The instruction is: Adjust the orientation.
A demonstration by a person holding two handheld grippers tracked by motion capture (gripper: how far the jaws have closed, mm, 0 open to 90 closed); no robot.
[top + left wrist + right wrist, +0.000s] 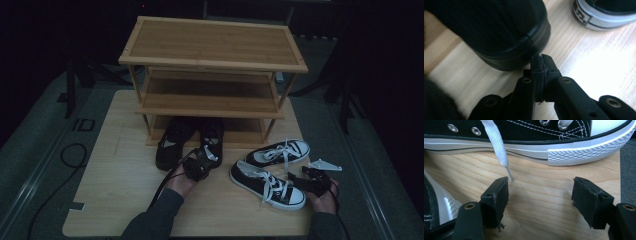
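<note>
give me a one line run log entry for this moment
left claw: shut, empty, at heel of all-black shoe | right claw: open, empty, beside black-and-white canvas sneaker | three-tier bamboo shoe rack: shelves bare

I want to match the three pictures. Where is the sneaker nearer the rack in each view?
High view: the sneaker lies right of centre, in front of the rack.
Left gripper view: top right corner, a white heel, likely this sneaker's.
Right gripper view: it lies across the top, toe to the right.
Shared landmark: the table.
</note>
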